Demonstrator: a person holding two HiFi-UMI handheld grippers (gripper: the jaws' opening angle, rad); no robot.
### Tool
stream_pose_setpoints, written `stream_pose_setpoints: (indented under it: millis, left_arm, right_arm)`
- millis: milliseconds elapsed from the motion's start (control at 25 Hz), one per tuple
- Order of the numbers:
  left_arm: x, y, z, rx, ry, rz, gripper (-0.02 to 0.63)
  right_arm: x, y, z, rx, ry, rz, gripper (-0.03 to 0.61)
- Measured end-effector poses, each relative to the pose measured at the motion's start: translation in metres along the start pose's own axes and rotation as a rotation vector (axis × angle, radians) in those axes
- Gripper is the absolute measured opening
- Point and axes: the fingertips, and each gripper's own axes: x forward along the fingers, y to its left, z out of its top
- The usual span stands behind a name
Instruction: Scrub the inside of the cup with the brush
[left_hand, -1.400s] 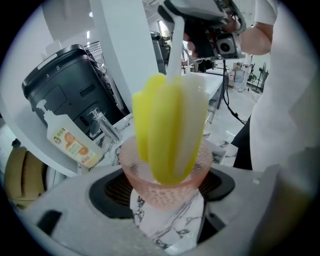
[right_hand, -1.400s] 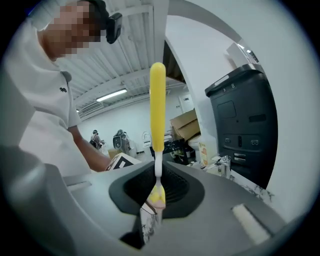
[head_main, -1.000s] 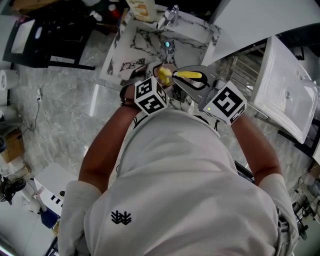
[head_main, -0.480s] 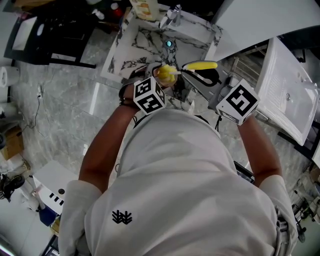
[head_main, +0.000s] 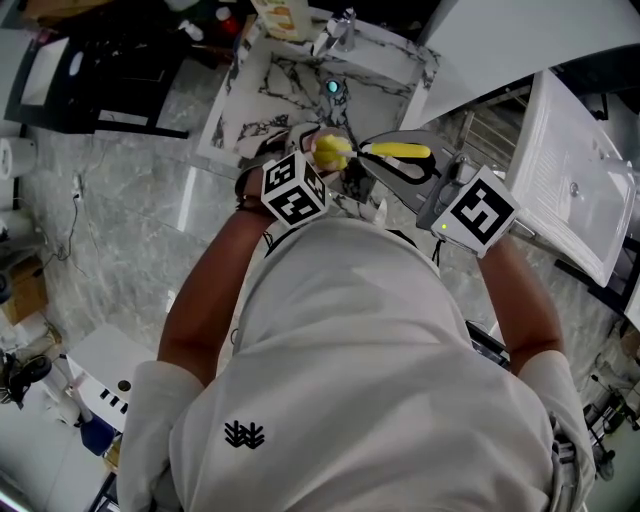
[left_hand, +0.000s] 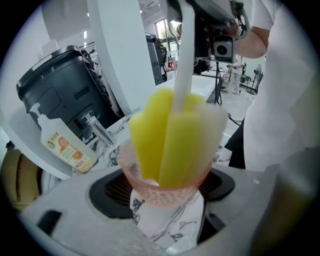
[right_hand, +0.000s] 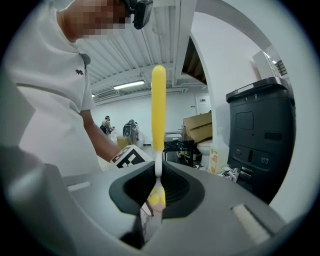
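Note:
A pink see-through cup (left_hand: 165, 187) sits between the jaws of my left gripper (left_hand: 166, 202), which is shut on it. Inside the cup is the brush's yellow sponge head (left_hand: 172, 140), its white stem rising out of the top. My right gripper (right_hand: 159, 174) is shut on that white stem, with the yellow handle (right_hand: 158, 107) pointing away beyond the jaws. In the head view the cup and sponge (head_main: 331, 151) are held over the sink's near edge. There the left gripper (head_main: 312, 170) is on the left, and the right gripper (head_main: 405, 170) and handle (head_main: 397, 152) are on the right.
A marble-patterned sink (head_main: 285, 85) with a faucet (head_main: 340, 30) lies ahead, and a soap bottle (left_hand: 62, 145) stands beside the faucet (left_hand: 99, 131). A black appliance (left_hand: 62, 87) stands behind. A white drying rack (head_main: 575, 180) is at the right.
The brush handle and right gripper swung up and to the right, then came back down toward the cup. The left gripper with the cup shifted slightly left.

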Motion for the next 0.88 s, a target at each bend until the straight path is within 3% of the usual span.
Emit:
stream_pose_setpoints:
  millis: [160, 400, 880]
  left_arm:
    - [-0.001, -0.003, 0.011, 0.021, -0.004, 0.002, 0.376]
    - [0.002, -0.002, 0.006, 0.058, 0.027, 0.021, 0.376]
    - [0.008, 0.002, -0.009, 0.050, 0.059, 0.022, 0.376]
  right_arm:
    - [0.021, 0.005, -0.019, -0.020, 0.039, -0.012, 0.041]
    - [0.030, -0.003, -0.022, 0.090, 0.001, -0.034, 0.041]
    - [0.000, -0.023, 0.005, 0.202, -0.105, -0.064, 0.041]
